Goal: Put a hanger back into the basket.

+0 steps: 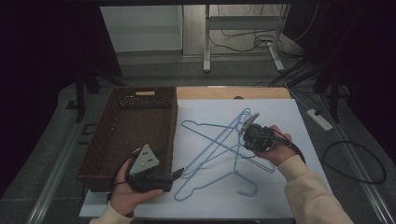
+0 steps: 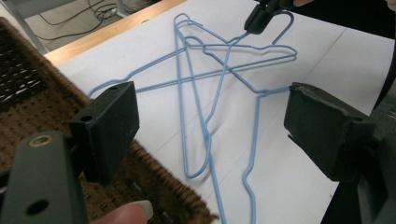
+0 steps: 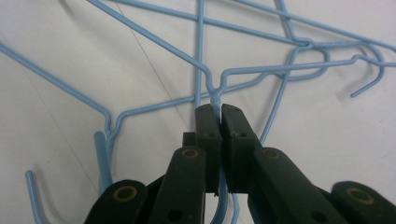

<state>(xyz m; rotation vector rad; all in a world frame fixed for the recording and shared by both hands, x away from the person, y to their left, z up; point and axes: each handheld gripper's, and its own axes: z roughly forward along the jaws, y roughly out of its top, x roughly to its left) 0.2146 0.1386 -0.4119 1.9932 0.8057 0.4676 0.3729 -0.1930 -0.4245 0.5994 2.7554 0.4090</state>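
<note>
hangers (image 1: 219, 149): smooth blue-coated wire | basket (image 1: 128, 135): woven, probably wicker | table (image 1: 308, 154): matt white

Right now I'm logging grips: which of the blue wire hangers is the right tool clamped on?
The hanger pinched at its neck by the right tool, just below its hook; the other hangers lie loose, crossed on the white sheet.

- No text, label, brand, number or sign can be read in the high view or in either gripper view.
</note>
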